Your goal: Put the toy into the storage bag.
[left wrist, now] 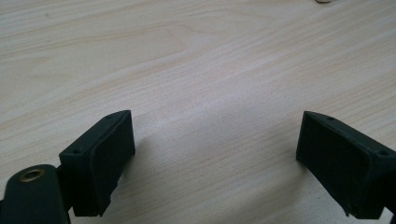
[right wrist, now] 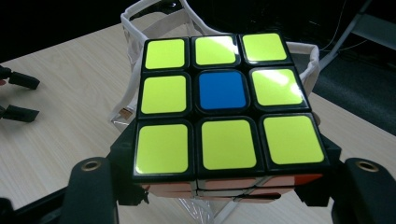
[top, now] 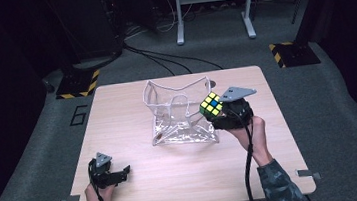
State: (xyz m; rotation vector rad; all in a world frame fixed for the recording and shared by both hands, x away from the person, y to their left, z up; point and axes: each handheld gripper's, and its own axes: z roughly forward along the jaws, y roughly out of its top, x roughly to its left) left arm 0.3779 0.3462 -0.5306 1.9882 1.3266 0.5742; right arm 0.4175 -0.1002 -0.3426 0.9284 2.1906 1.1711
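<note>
A puzzle cube (top: 211, 104) with a yellow face and a blue centre tile is held in my right gripper (top: 216, 111), raised beside the right rim of a clear plastic bag (top: 177, 111) with white trim that stands open on the wooden table (top: 139, 175). In the right gripper view the cube (right wrist: 224, 105) sits between the two black jaws, pressed at its sides, with the bag (right wrist: 133, 28) behind it. My left gripper (top: 125, 172) rests low at the table's front left, its jaws wide apart; in the left gripper view its gripper (left wrist: 212, 158) has bare wood between the fingers (left wrist: 105, 158).
Black cables trail from both grippers off the front edge. Beyond the table lie grey floor, cables (top: 162, 57), a white desk frame (top: 212, 6) and yellow-black striped floor plates (top: 294, 53). Bare wood stretches across the table's left and front.
</note>
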